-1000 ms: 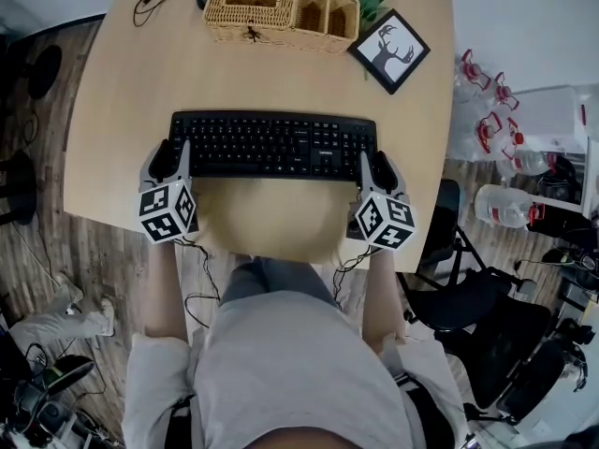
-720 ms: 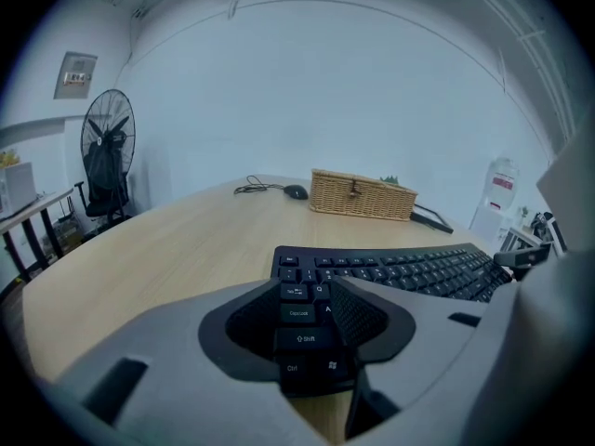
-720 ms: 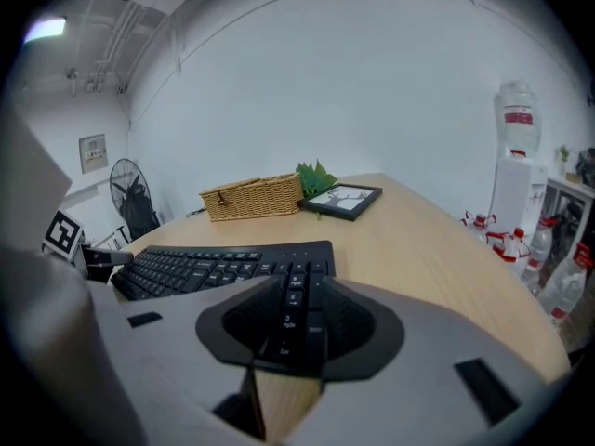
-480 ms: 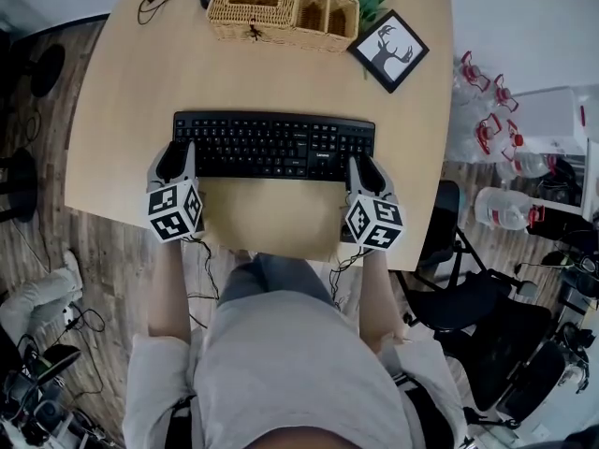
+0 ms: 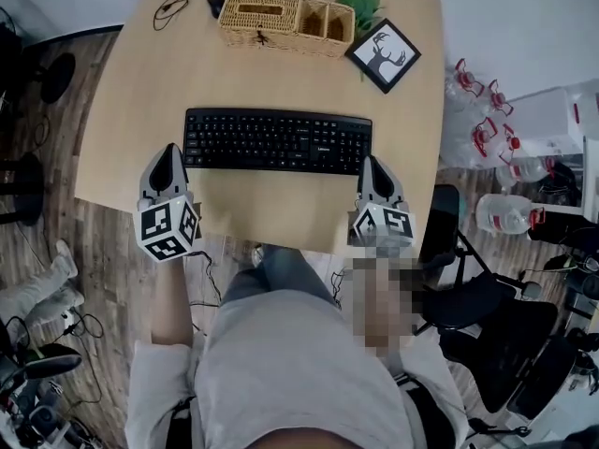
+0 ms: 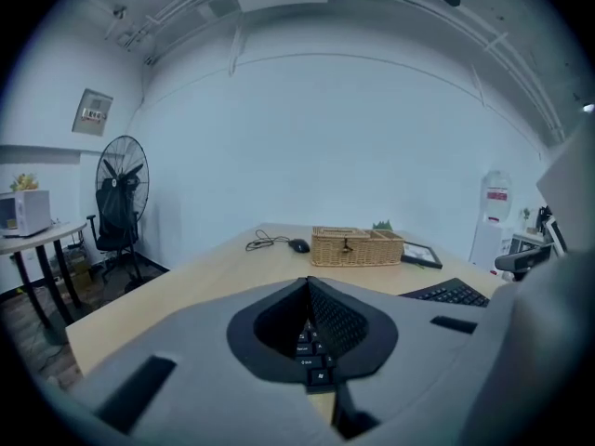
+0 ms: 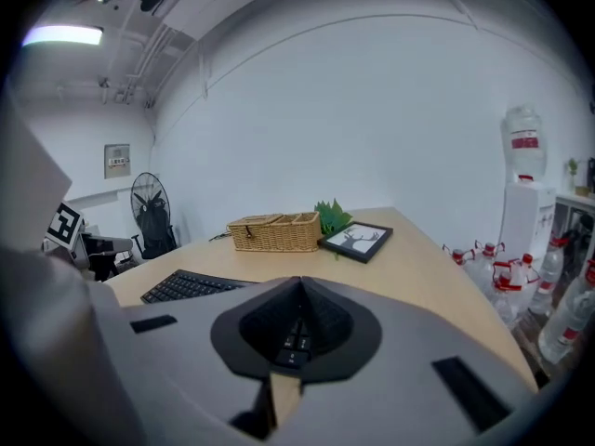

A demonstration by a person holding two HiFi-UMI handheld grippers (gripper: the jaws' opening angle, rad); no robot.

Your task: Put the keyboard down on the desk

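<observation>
Now the left hand-held gripper (image 5: 169,151) and right hand-held gripper (image 5: 371,161), jaws just closed on nothing, hide most of the keyboard (image 5: 277,141) in their own views.

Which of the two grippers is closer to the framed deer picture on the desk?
Right. The right gripper is at the right end of the keyboard, on the picture side of the desk; the left gripper is at its left end, farther away.
</observation>
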